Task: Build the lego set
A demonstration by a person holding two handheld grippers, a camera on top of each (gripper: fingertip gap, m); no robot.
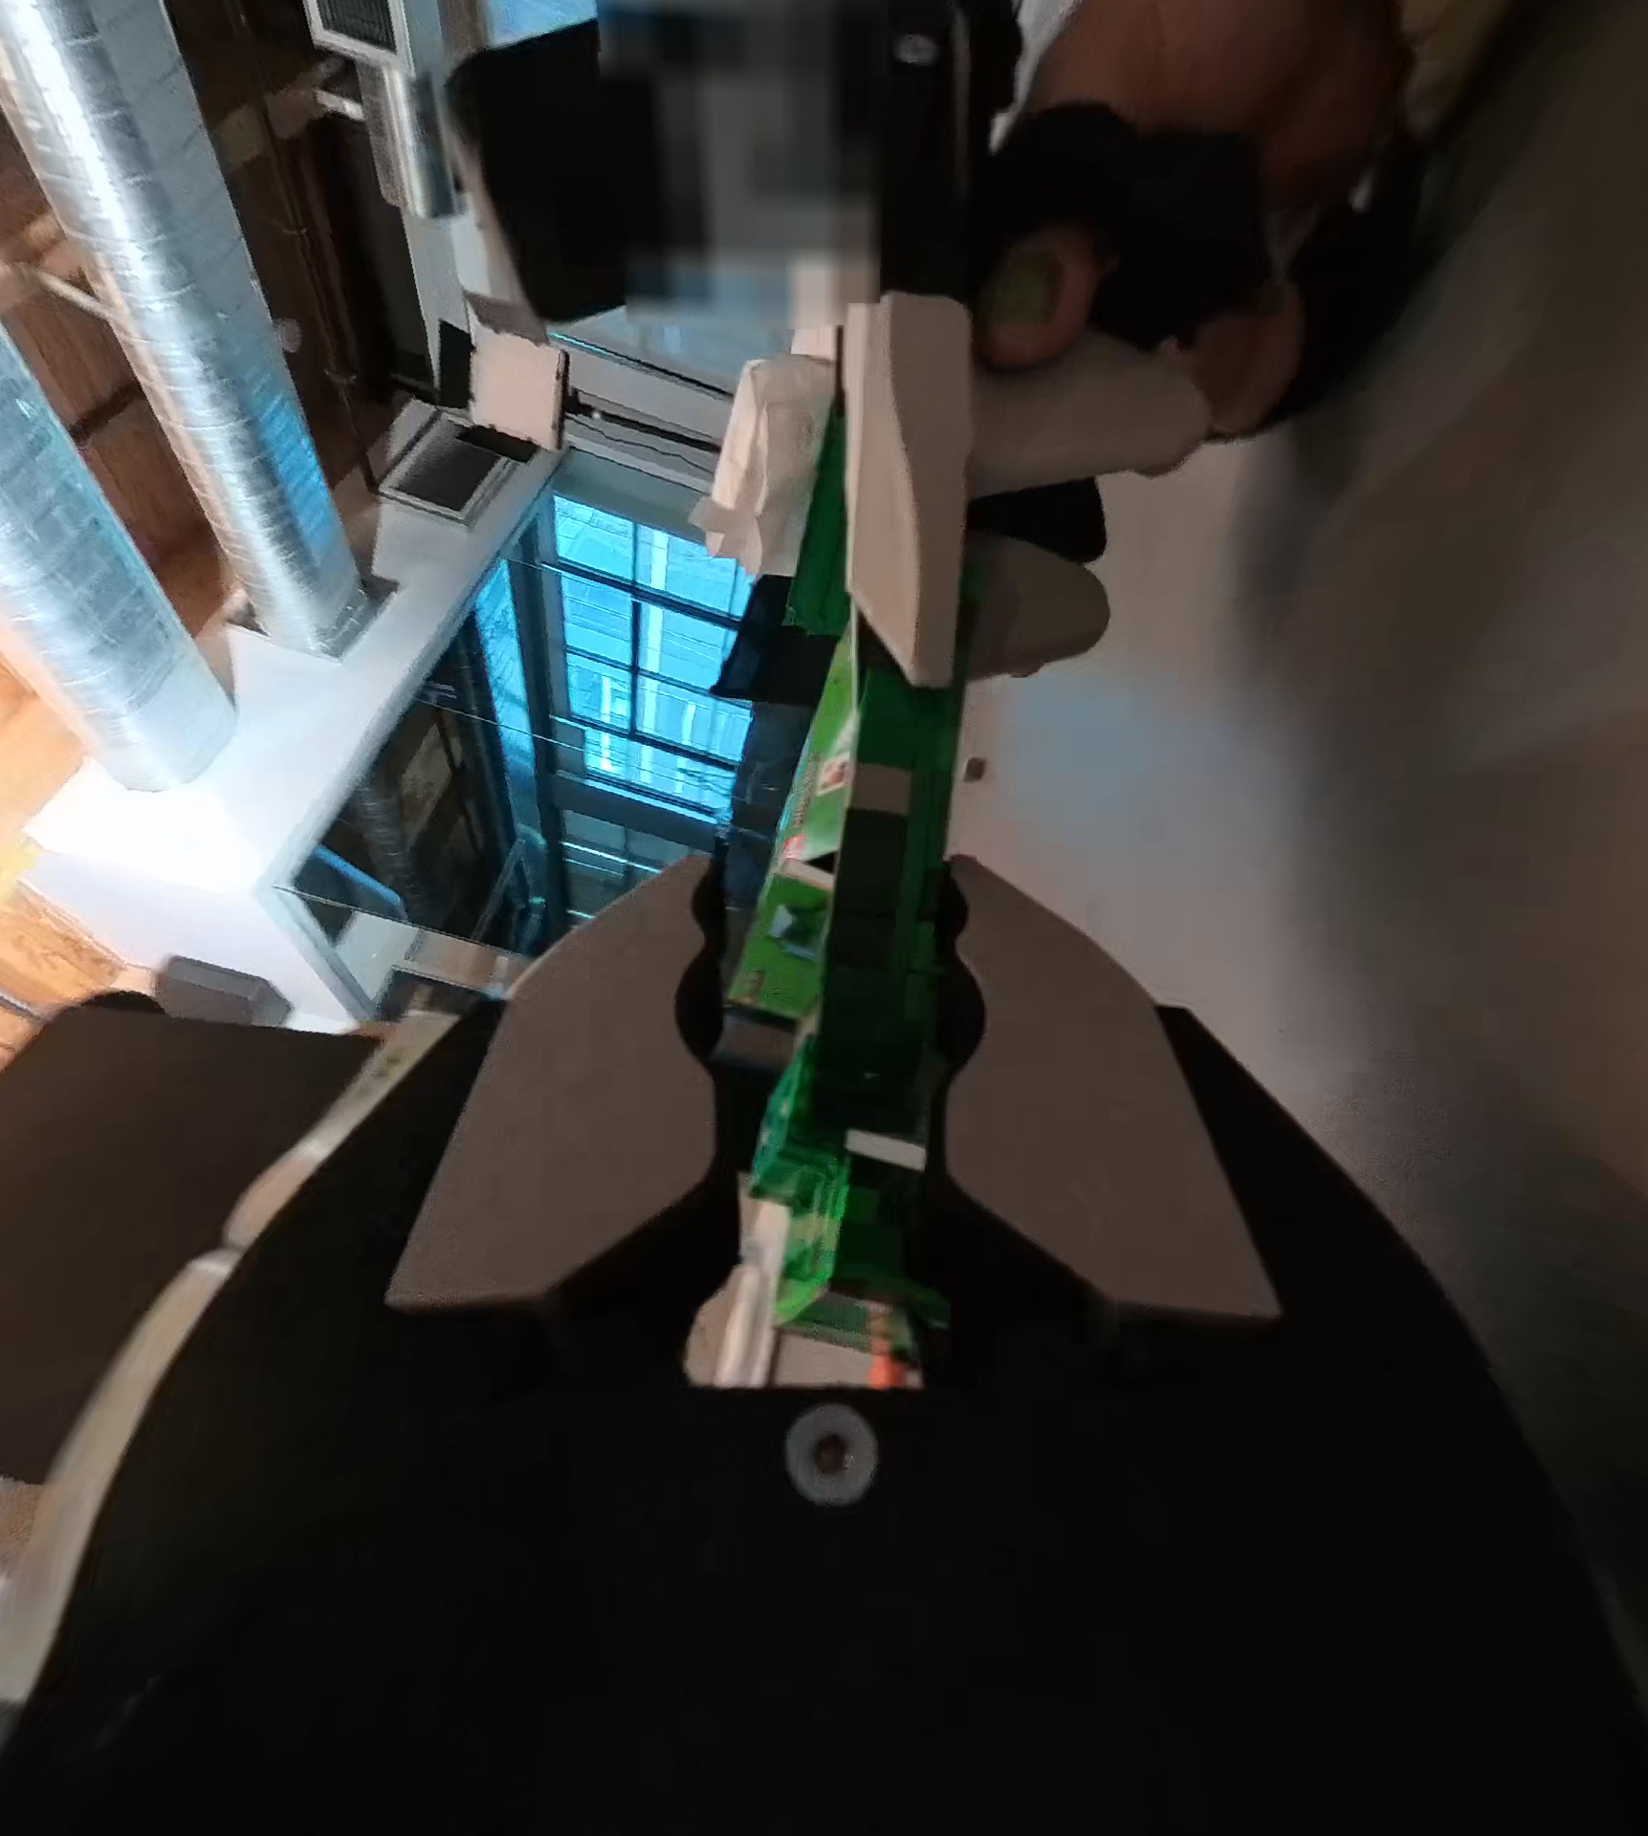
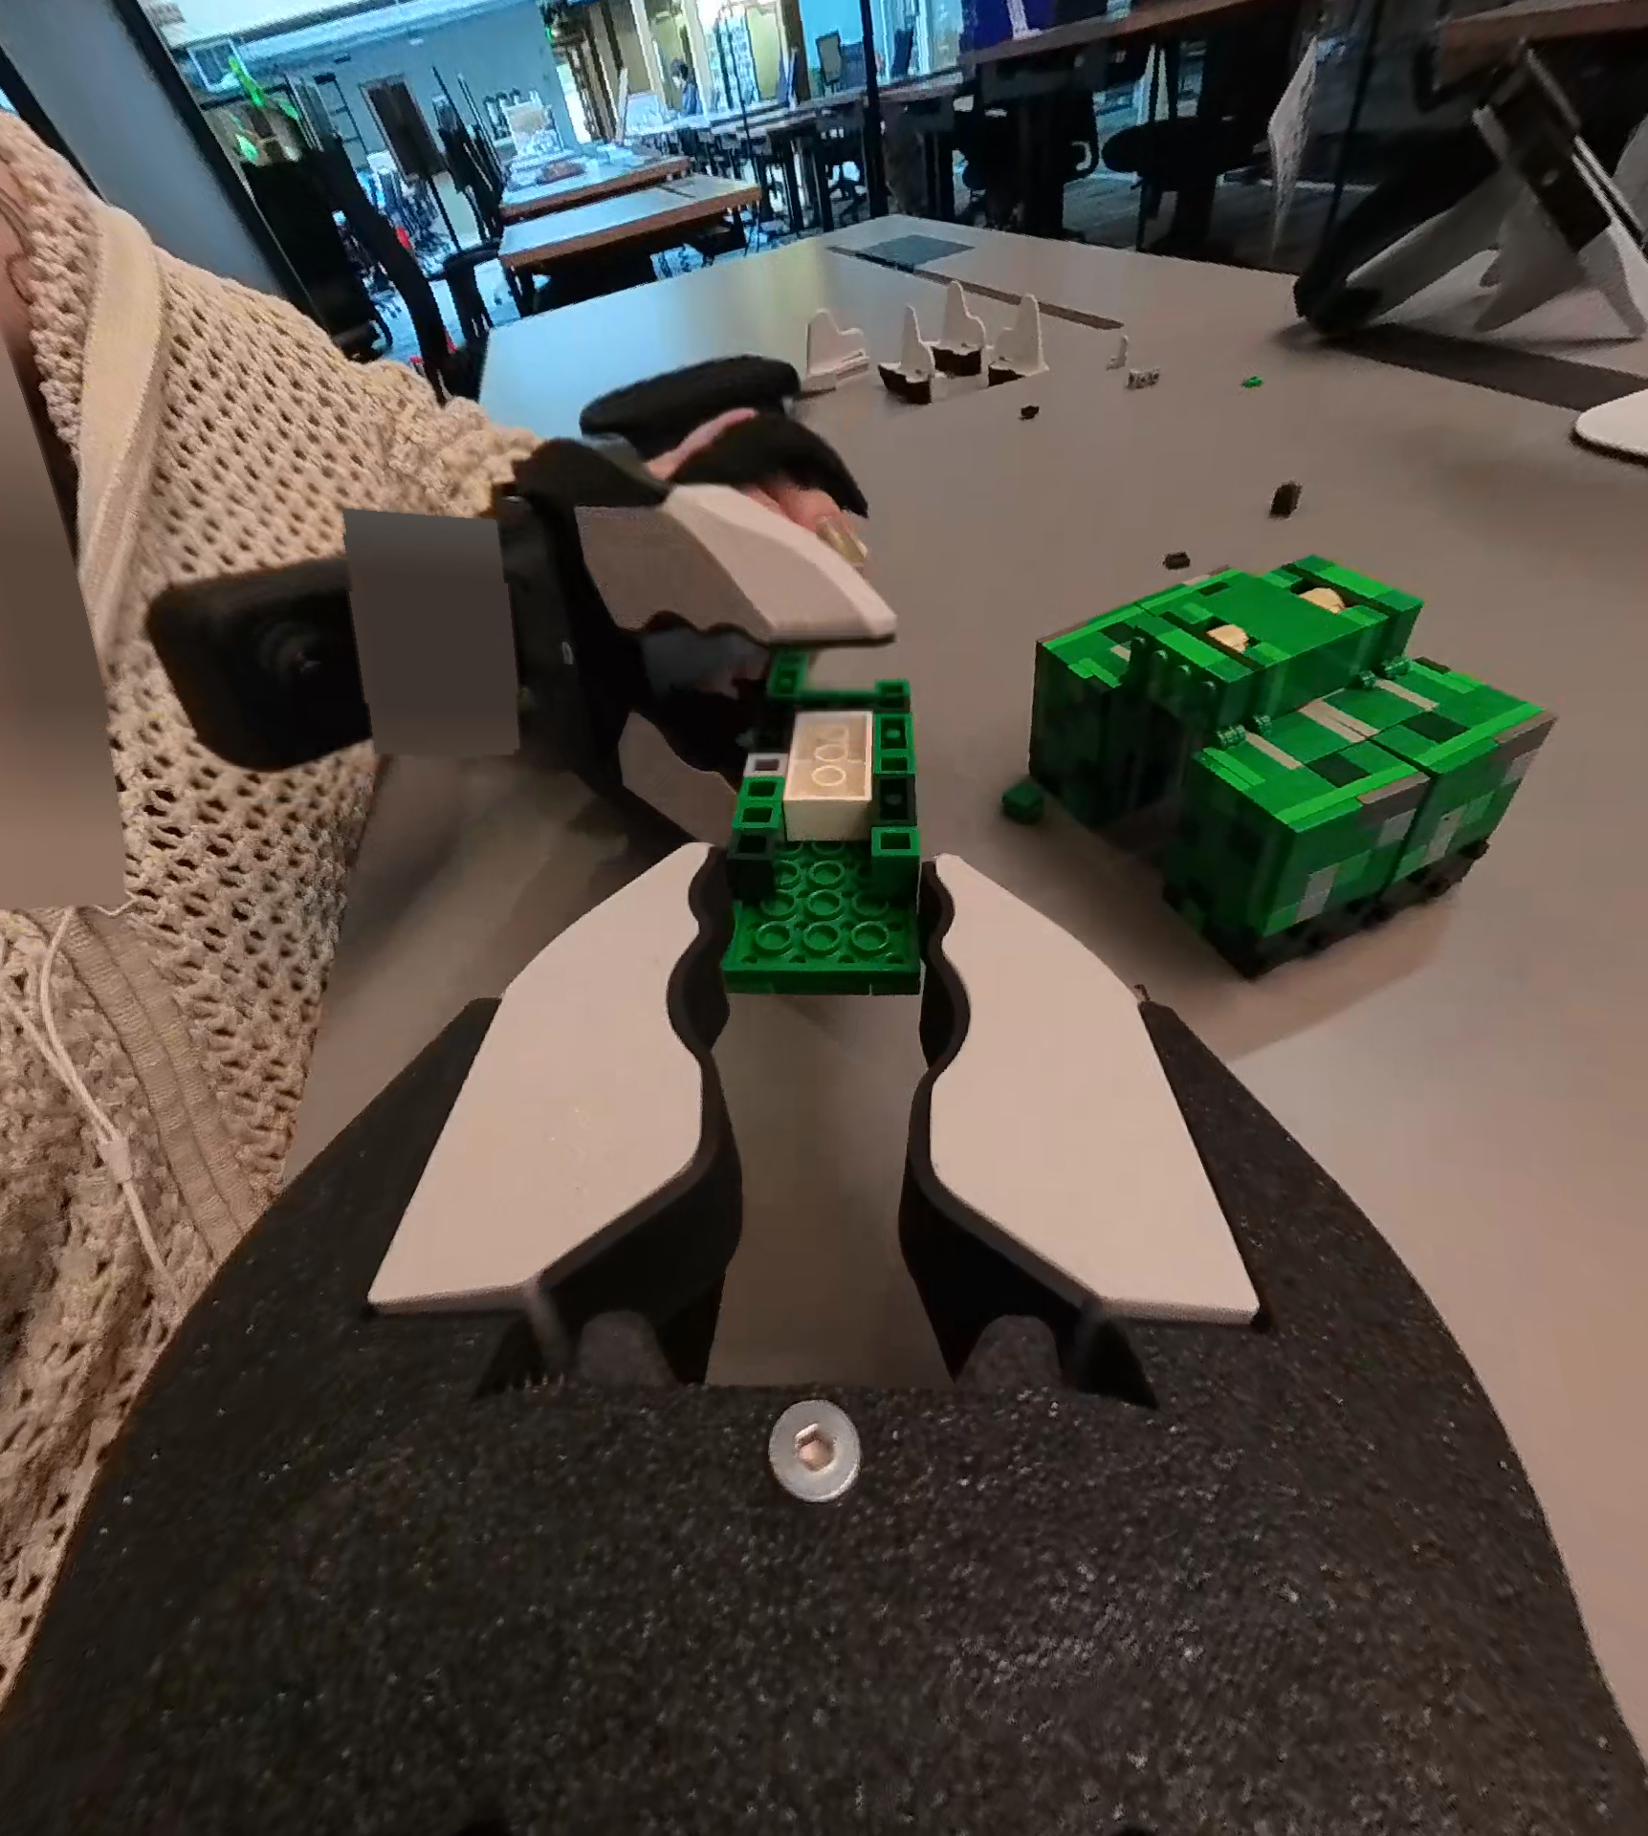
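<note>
Left wrist view: the camera sits behind the left gripper (image 1: 834, 954) and looks along its fingers, tipped steeply upward and rolled, so that ceiling ducts (image 1: 154, 417) and a window (image 1: 646, 676) fill the background. It is very near the green lego panel (image 1: 884, 894), seen edge-on and blurred.

Right wrist view: the camera sits behind the right gripper (image 2: 825, 924), facing forward and slightly downward across the grey table (image 2: 1396, 1143), close to the same panel (image 2: 825, 914), seen from its studded face.

Shared region: the panel and both grippers; the right gripper (image 1: 899, 477) appears beyond the panel in the left view, the left gripper (image 2: 770, 695) at the panel's far end in the right view.
</note>
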